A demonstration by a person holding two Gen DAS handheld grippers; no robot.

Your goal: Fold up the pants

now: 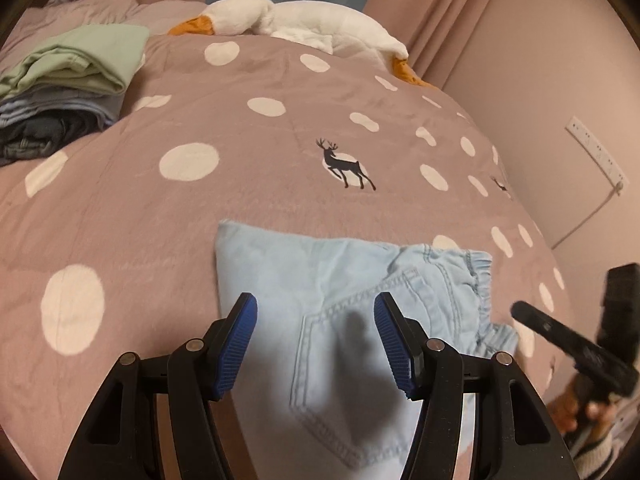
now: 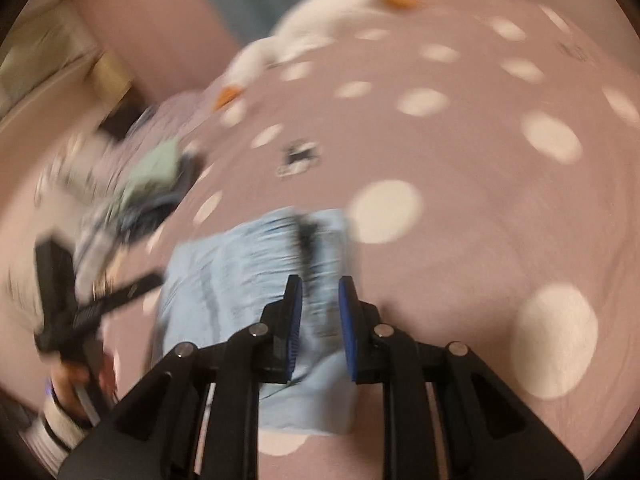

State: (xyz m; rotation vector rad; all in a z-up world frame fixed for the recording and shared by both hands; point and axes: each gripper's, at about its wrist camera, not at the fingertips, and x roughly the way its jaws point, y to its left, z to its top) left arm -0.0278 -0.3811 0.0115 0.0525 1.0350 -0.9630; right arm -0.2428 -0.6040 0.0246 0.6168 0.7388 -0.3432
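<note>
Left wrist view: the light-blue pants lie folded on the dotted pink bedcover, waistband elastic toward the right, back pocket facing up. The bundle's long axis runs from the lower edge of the view up toward the deer print. The left tool hovers over the pocket, jaws spread and released, nothing between the pads. The bundle's near end is hidden behind the tool's frame. A stack of folded clothes sits far left, a white plush goose at the back. At right, the right tool is only partly in frame.

Right wrist view: heavily motion-blurred. The right tool hangs above the pants, jaws narrow but gapped, gripping nothing. Seams and folds smear out; the orientation is hard to read here. The left tool blurs at left, its jaws unreadable.
</note>
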